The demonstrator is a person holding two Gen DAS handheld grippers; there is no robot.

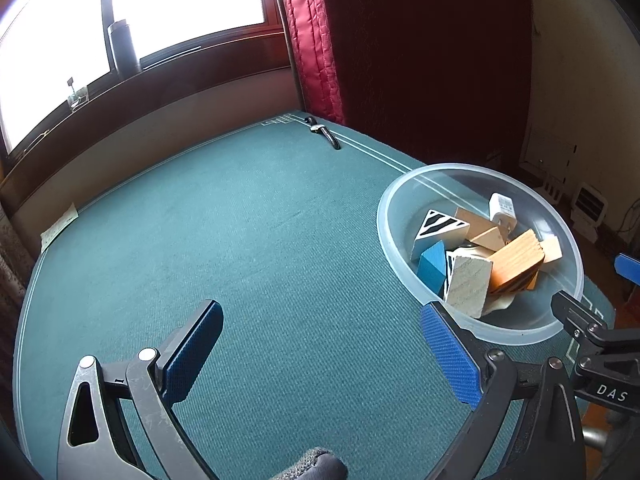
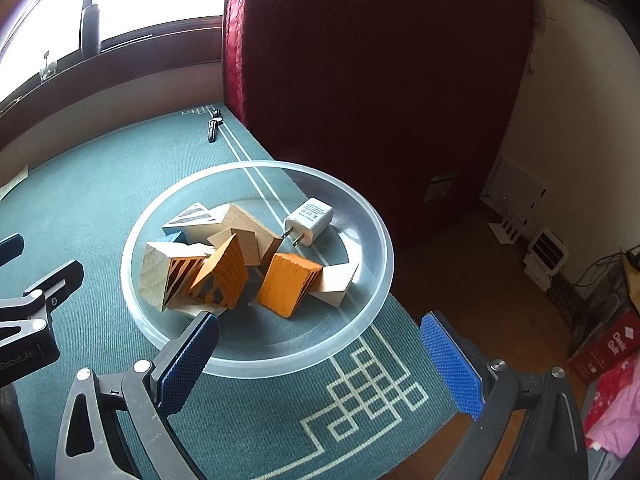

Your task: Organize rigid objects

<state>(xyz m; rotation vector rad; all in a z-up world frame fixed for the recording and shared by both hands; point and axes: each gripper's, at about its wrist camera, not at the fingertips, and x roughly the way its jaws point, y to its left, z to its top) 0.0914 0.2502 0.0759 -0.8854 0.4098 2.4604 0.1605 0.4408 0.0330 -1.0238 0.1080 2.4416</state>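
Note:
A clear plastic bowl (image 2: 372,216) sits on the green table mat (image 2: 100,200) and holds several wooden blocks (image 2: 288,288), some orange, some plain, some striped, plus a white plug adapter (image 2: 310,220). The bowl (image 1: 400,200) also shows at the right of the left wrist view with the blocks (image 1: 516,264) and adapter (image 1: 502,210) in it. My right gripper (image 2: 320,344) is open and empty, just in front of the bowl's near rim. My left gripper (image 1: 320,336) is open and empty over the mat (image 1: 240,240), left of the bowl.
A black wristwatch (image 1: 326,134) lies at the mat's far corner, also seen in the right wrist view (image 2: 213,128). A red curtain (image 2: 360,60) hangs behind. A window sill (image 1: 120,84) with a dark cylinder (image 1: 122,44) runs along the back. Boxes (image 2: 608,348) lie on the floor at right.

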